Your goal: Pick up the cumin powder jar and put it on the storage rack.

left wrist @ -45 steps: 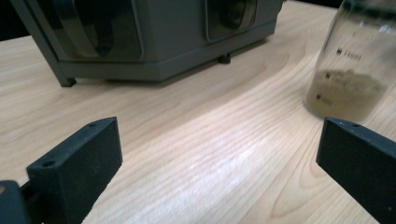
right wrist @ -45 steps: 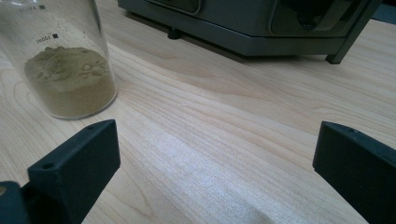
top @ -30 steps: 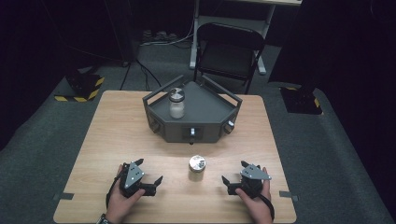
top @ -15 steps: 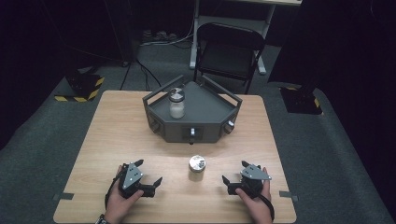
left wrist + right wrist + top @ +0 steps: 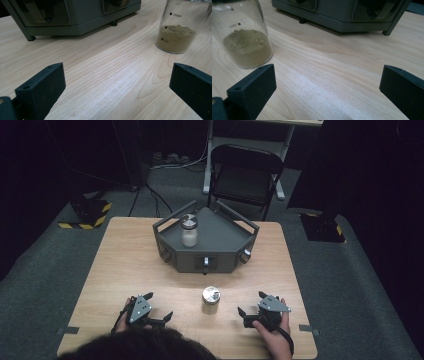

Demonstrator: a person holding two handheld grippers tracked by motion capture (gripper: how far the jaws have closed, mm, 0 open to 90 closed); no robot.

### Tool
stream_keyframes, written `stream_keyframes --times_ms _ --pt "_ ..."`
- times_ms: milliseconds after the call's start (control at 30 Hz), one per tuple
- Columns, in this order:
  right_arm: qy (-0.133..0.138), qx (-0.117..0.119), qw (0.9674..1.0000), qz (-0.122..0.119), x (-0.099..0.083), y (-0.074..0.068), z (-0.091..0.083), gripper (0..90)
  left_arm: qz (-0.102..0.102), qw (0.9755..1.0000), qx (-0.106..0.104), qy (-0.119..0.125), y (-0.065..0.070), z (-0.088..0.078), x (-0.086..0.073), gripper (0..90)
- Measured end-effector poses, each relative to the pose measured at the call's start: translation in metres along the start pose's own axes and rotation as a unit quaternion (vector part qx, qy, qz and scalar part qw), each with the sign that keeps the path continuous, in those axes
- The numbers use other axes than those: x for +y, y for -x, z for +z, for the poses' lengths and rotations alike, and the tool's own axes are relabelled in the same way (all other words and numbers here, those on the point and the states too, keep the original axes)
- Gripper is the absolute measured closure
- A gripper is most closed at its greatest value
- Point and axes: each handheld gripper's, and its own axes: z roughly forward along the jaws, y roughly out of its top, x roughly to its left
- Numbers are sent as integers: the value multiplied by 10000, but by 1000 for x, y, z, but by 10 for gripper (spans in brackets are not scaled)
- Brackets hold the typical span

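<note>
Wooden tabletop (image 5: 125, 270) first, carrying a grey angular stand (image 5: 220, 245) at the far middle with a white-filled jar (image 5: 189, 231) on its deck. Nearer the front edge, a small glass jar (image 5: 211, 298) of tan powder, upright between the left gripper (image 5: 159, 317) and right gripper (image 5: 246, 314), apart from both. Fingers of both spread wide and empty, so probably still the approach; next likely closing in around the small jar squarely without tipping it.

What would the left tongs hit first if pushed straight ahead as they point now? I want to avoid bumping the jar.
Probably the grey device: the open left tongs aim at bare table, then its base. The powder jar stands right of that line, though depth is hard to judge.
</note>
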Motion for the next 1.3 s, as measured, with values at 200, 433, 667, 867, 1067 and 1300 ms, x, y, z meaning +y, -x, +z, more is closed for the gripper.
stream_keyframes --times_ms 200,433,667,867,1067,1300 --pt "172 60 9998 -17 3 -4 -6 5 36 10000 -17 3 0 0 0 7" --pt "398 196 9989 -116 8 -13 -12 5 79 9999 -57 -24 -1 1 1 7" --pt "564 395 9976 -119 13 -20 -14 4 125 9999 -55 -19 0 0 1 8" --pt "656 599 9960 -133 17 -28 -8 4 113 9999 -68 -16 -1 0 1 8" --pt "702 743 9947 -97 20 -39 3 4 141 9999 -80 -21 -1 0 1 8" --pt "709 749 9946 -86 22 -55 17 3 239 9996 -103 -55 0 1 2 8"
